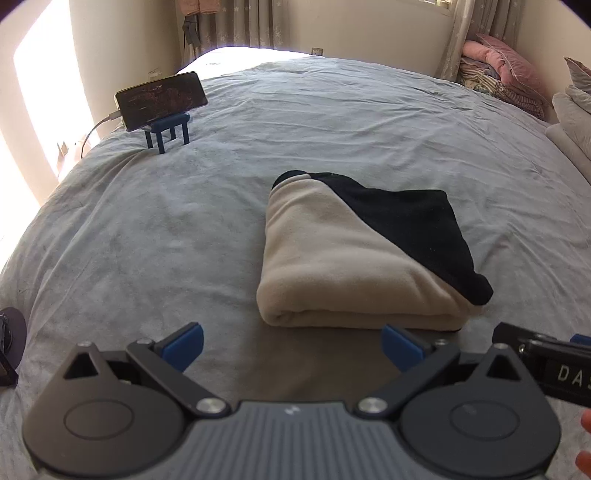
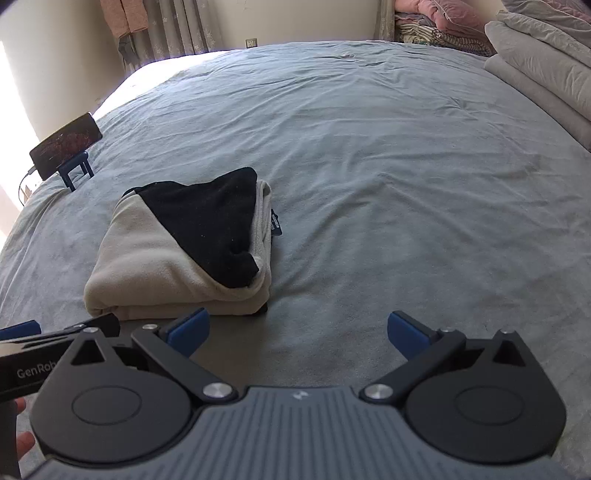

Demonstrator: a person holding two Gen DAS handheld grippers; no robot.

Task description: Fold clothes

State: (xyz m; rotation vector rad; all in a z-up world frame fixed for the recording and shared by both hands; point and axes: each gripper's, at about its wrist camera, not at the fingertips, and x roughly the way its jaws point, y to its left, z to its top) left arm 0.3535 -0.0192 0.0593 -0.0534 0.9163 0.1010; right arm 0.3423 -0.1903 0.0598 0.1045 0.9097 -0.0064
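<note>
one folded garment [image 1: 354, 258] lies on the grey bedspread [image 1: 332, 122], beige fleece with a black panel across its upper side, and we take it as our landmark. our left gripper [image 1: 291, 349] hangs just short of the garment's near folded edge, its blue pads [image 1: 186, 345] spread wide with only bedspread between them, nothing touched. our right gripper [image 2: 297, 334] sits beside it, to the right of the garment's near corner, jaws equally wide and empty over bare bedspread.

from the right wrist view we see what the left one hides: the garment's right side, where the layers stack and a small dark label [image 2: 276, 223] pokes out from under the fleece. the left wrist view gives the rounded left fold instead, and the near roll of the fabric.

beyond the garment to its left, a phone [image 1: 160, 99] stands tilted on a blue stand [image 1: 170, 131] with a cable trailing off the bed edge; both views catch it. far right of the garment, folded bedding [image 2: 543, 70] is piled, and behind that a pink quilt stack [image 1: 498, 74] by the curtain [image 1: 236, 22].
</note>
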